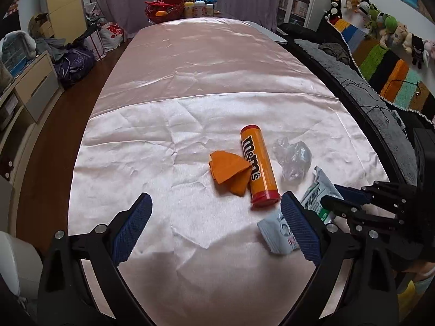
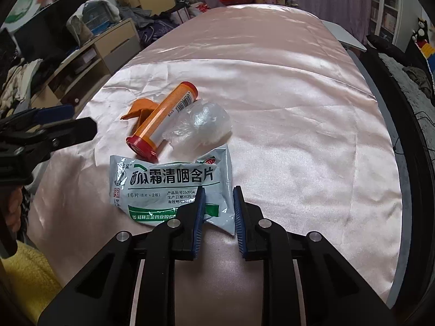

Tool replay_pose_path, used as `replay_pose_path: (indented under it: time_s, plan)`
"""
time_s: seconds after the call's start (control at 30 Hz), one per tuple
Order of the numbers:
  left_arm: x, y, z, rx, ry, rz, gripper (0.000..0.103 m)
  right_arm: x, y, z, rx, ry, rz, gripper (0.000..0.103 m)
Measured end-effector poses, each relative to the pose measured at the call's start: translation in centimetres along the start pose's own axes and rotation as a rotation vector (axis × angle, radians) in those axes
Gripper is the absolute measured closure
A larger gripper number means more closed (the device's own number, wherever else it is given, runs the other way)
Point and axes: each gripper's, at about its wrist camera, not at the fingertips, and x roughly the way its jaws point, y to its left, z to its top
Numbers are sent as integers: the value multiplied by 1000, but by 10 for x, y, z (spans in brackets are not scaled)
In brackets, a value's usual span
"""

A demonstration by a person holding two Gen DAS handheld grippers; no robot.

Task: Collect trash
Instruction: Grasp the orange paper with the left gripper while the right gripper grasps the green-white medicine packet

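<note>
Plainly, the trash lay clustered on the pink satin-covered tabletop [image 2: 299, 108], in the lower middle of both views. Nearest was the grey-green foil lozenge sachet with printed Chinese text [image 2: 168, 187], crinkled and flat; it looked light, limp and slick, so a pinch on its edge seemed the sensible hold. The right gripper [image 2: 217, 212] had its blue-padded jaws partly closed on either side of the sachet's lower right corner, though whether the pads actually pressed it could not be told. Just beyond lay the orange cylindrical candy tube with a red cap [image 1: 258, 165], rigid and prone to roll, best taken across its middle. Beside it sat the crumpled clear plastic wrap [image 1: 293, 160], soft and springy, and the folded orange paper scrap [image 1: 229, 172], touching the tube. The left gripper [image 1: 214, 228] hung spread wide, holding nothing.
</note>
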Motion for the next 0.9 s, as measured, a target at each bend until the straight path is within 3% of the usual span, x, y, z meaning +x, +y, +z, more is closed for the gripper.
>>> replay_pose_path:
  time_s: [0.17,0.23,0.37,0.5,0.9]
  plan:
    - [26,0,13,2,37,-24,39,0,3,0,-14,-1,23,84]
    - [34,-1,15,5,52,-28,42,0,2,-1,-18,3,35,93]
    - [47,-2,17,11,70,-41,48,-1,3,-3,-27,15,51,96]
    - [61,-4,17,19,106,-60,66,-4,5,-7,-40,24,62,97]
    - [41,-7,9,44,68,-42,79,-18,5,-20,-30,27,65,97]
